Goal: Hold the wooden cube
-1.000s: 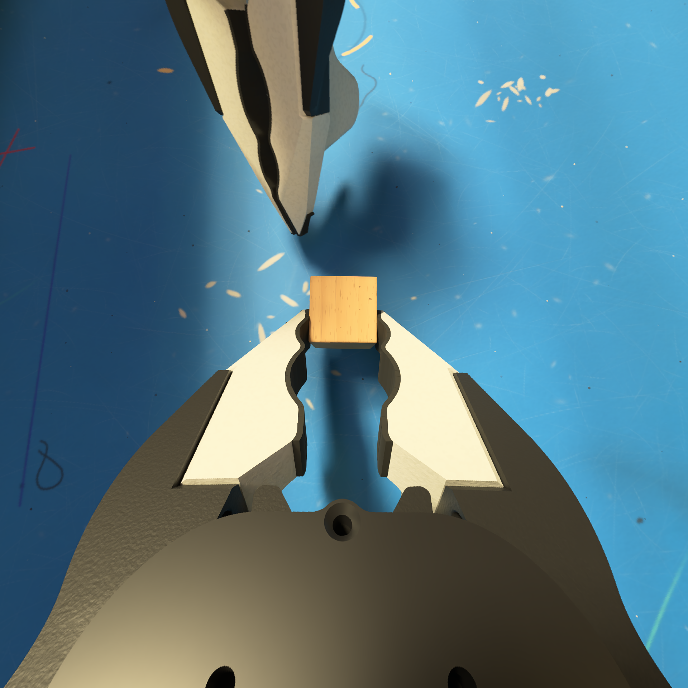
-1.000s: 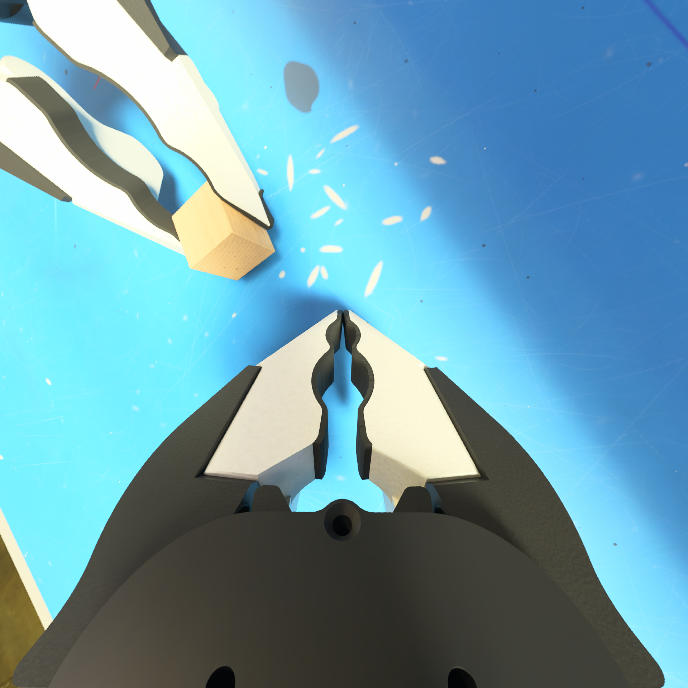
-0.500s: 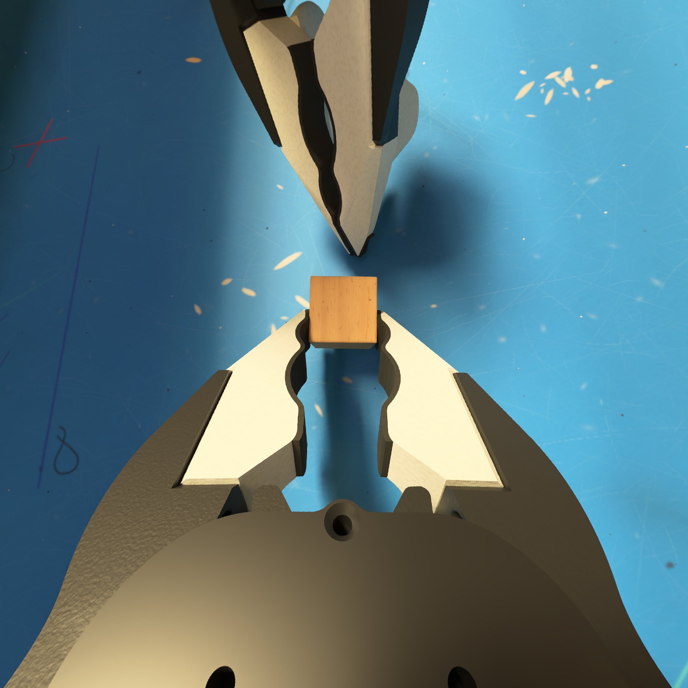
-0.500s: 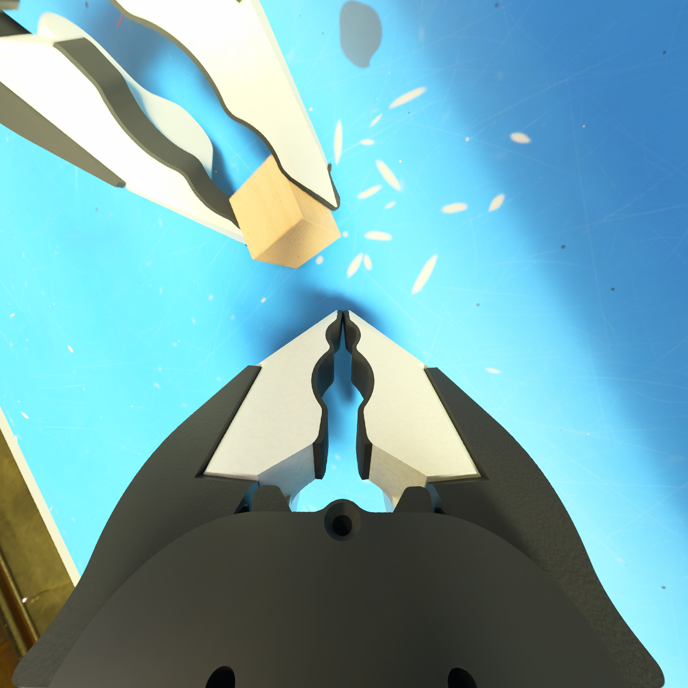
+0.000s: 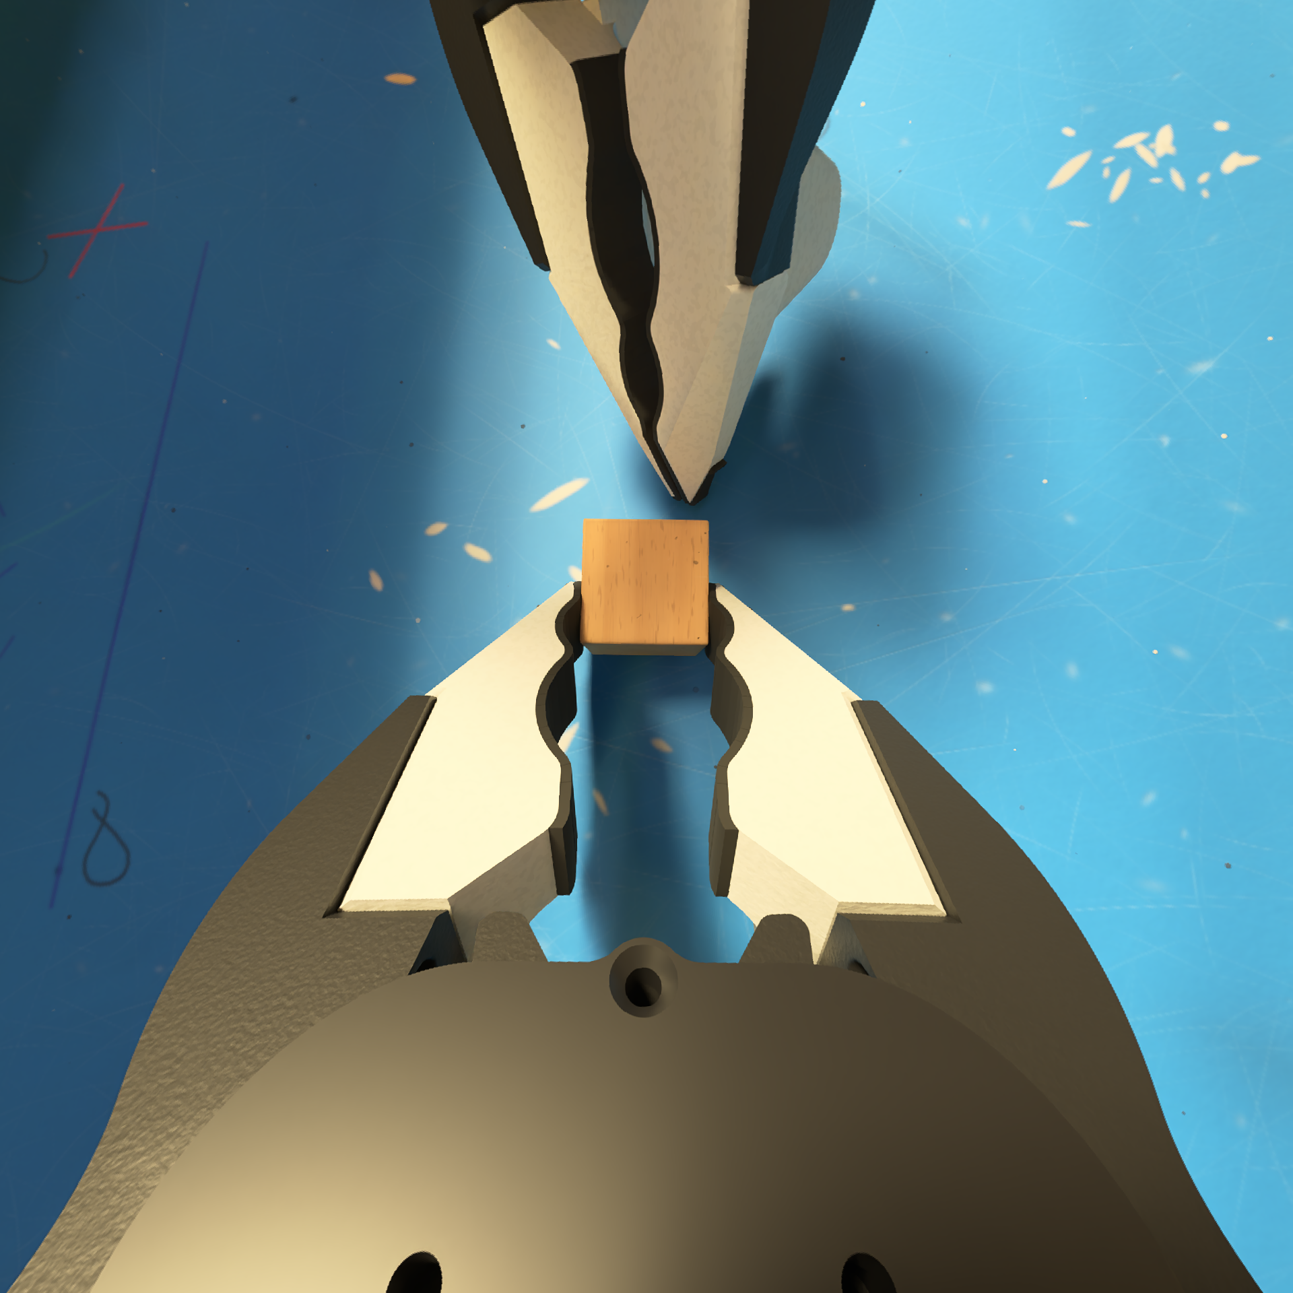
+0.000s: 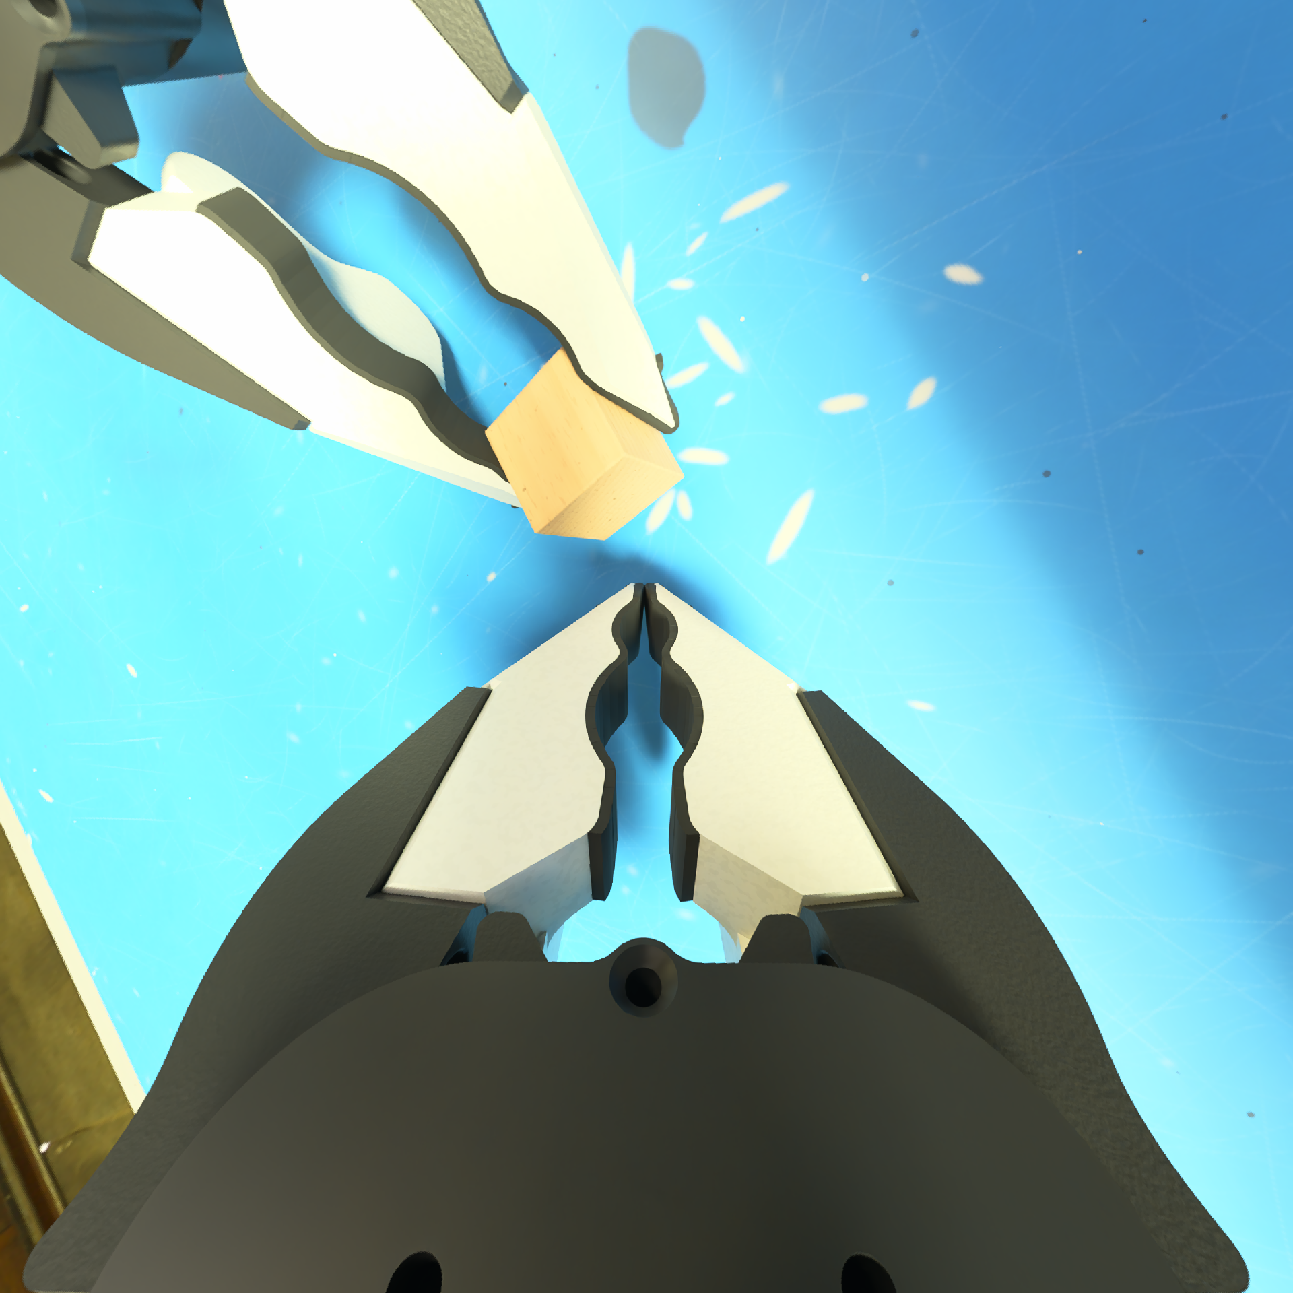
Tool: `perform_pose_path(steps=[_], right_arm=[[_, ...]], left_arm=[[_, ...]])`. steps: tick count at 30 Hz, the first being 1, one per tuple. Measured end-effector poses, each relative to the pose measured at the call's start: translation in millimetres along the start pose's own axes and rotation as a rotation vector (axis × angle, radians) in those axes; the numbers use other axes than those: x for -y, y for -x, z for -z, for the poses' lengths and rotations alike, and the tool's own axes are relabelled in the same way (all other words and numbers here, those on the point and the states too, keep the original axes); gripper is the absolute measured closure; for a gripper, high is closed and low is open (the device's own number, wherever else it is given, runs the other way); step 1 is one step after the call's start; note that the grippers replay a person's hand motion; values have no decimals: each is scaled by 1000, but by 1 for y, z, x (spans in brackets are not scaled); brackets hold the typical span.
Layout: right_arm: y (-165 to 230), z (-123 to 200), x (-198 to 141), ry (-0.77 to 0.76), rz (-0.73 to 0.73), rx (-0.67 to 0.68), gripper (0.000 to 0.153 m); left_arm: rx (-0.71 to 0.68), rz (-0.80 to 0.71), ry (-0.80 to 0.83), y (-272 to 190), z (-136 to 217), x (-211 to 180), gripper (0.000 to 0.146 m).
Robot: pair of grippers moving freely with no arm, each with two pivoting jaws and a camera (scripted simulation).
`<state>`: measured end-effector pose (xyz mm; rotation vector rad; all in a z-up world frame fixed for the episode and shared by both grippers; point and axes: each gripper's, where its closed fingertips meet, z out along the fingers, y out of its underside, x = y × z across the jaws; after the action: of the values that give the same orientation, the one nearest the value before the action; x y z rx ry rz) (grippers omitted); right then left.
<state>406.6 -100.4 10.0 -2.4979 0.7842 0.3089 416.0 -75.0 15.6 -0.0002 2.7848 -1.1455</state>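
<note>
A small wooden cube [image 5: 644,581] sits between the fingertips of my left gripper [image 5: 644,609], which is shut on it above the blue table. In the right wrist view the cube [image 6: 581,455] shows at upper left, held by the left gripper [image 6: 588,448]. My right gripper [image 6: 644,591] is shut and empty, its tips just short of the cube. In the left wrist view the right gripper [image 5: 689,490] points down at the cube's far edge, a small gap apart.
The blue table top [image 5: 1049,630] is scratched, with pale flecks and pen marks [image 5: 105,839] at the left. A grey blot [image 6: 665,84] lies beyond the cube. The table's white edge [image 6: 63,944] and a brown floor show at lower left in the right wrist view.
My right gripper has moved closer to the cube, staying shut. The left gripper keeps its hold on the cube.
</note>
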Motion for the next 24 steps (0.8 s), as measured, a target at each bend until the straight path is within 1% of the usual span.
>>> perform_pose_path(steps=[6,10,17,20,24], right_arm=[[2,-1,1,-3,-7,14,153],[0,1,3,-11,-2,-4,153],[-4,8,13,-79,-3,-32,153],[-5,5,15,-84,8,-50,153],[-2,2,18,-86,14,-41,153]], left_arm=[[12,8,22,1,-3,-2,112],[0,3,18,-1,-4,-2,112],[-4,2,15,-1,-4,-2,112],[-5,-4,17,-1,-5,-2,112],[-9,-7,19,-2,-5,-1,112]])
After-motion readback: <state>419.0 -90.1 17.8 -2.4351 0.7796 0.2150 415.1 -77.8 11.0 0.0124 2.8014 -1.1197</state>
